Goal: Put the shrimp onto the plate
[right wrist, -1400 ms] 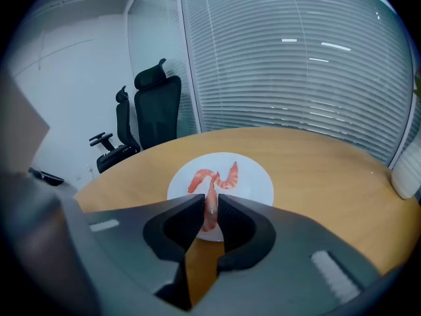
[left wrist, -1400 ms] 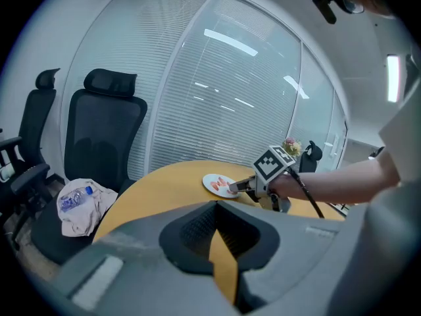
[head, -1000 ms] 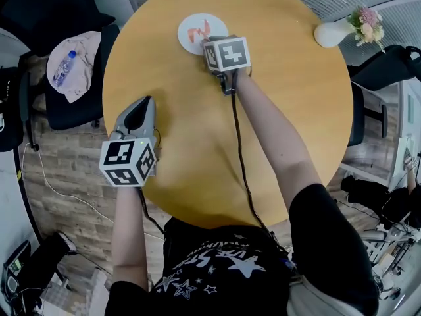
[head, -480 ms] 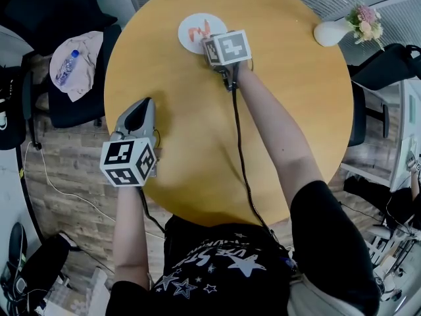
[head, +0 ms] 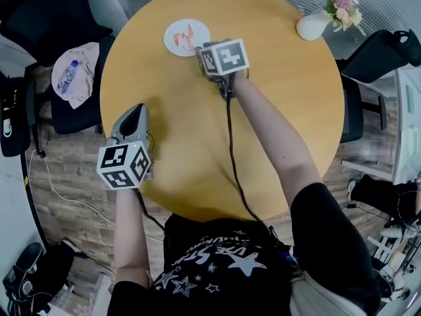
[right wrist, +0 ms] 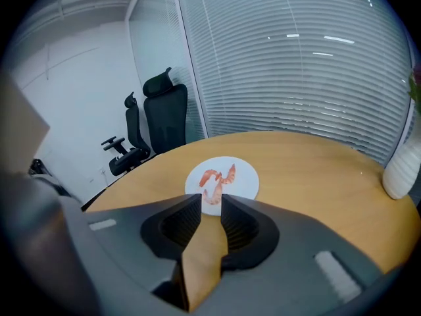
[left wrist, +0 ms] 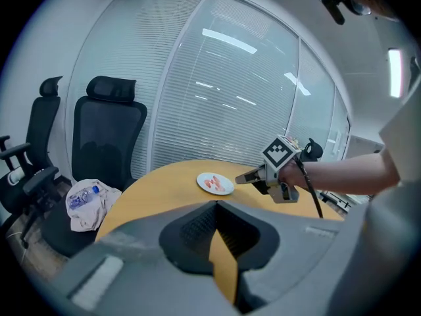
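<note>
The shrimp (right wrist: 214, 176) lie on the plate (right wrist: 245, 182). The empty jaws of the right gripper (right wrist: 210, 201) are closing beside it. Those of the left gripper (left wrist: 216, 205) seem clenched.

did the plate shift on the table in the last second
No. The plate sits as near the table's far-left edge and as far from the vase as before; only the head view itself shifted.
</note>
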Demonstrator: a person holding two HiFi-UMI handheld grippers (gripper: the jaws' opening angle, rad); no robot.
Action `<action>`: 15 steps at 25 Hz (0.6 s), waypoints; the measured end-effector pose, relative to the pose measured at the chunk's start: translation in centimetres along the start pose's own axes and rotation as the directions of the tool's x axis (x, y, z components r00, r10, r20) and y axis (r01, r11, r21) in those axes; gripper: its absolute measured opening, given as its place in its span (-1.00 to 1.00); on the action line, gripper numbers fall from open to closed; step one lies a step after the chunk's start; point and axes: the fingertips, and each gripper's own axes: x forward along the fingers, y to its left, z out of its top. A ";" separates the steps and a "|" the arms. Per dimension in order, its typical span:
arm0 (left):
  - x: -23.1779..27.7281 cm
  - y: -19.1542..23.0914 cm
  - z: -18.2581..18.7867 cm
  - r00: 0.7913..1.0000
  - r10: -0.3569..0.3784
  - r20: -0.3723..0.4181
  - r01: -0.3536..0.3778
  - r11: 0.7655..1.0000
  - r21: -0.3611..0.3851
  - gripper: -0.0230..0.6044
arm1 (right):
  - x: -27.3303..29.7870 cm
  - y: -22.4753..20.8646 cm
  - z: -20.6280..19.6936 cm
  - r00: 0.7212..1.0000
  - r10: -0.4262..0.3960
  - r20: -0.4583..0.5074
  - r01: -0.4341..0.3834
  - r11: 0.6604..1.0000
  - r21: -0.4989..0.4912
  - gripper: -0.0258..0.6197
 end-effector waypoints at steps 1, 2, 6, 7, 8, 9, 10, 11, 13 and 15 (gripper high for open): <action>-0.4 -0.6 0.1 1.000 0.003 0.005 -0.003 1.000 0.001 -0.92 | -0.9 0.0 -0.1 1.000 0.007 0.006 -0.007 1.000 0.003 -0.62; -0.7 -1.1 0.2 1.000 0.007 0.010 -0.007 1.000 0.002 -0.92 | -1.8 0.0 -0.3 1.000 0.015 0.013 -0.015 1.000 0.005 -0.62; -2.1 -3.2 0.7 0.999 0.026 0.030 -0.026 1.000 -0.001 -0.92 | -5.2 0.2 -0.7 0.998 0.055 0.041 -0.055 0.999 0.002 -0.63; -2.5 -3.6 0.8 0.999 0.032 0.038 -0.032 0.999 -0.003 -0.92 | -5.8 0.5 -0.8 0.997 0.068 0.044 -0.068 0.998 -0.006 -0.63; -2.8 -4.1 1.0 0.998 0.039 0.047 -0.038 0.999 -0.005 -0.92 | -6.6 0.7 -1.0 0.996 0.082 0.046 -0.082 0.997 -0.017 -0.63; -3.3 -4.9 1.1 0.997 0.043 0.056 -0.043 0.999 -0.006 -0.92 | -7.5 0.9 -1.2 0.994 0.096 0.047 -0.094 0.995 -0.029 -0.63; -3.9 -6.0 1.0 0.997 0.046 0.063 -0.046 0.999 -0.010 -0.92 | -8.7 1.0 -1.6 0.993 0.108 0.049 -0.106 0.994 -0.040 -0.63; -4.6 -7.2 0.7 0.997 0.048 0.068 -0.047 0.999 -0.015 -0.92 | -10.1 1.1 -2.2 0.992 0.119 0.050 -0.116 0.992 -0.049 -0.63; -5.9 -9.4 0.1 0.996 0.055 0.076 -0.053 0.998 -0.026 -0.92 | -12.6 1.1 -3.3 0.989 0.138 0.056 -0.134 0.989 -0.063 -0.63; -6.9 -11.0 -0.3 0.993 0.073 0.093 -0.070 0.997 -0.040 -0.92 | -14.7 1.3 -3.8 0.985 0.158 0.068 -0.152 0.985 -0.081 -0.63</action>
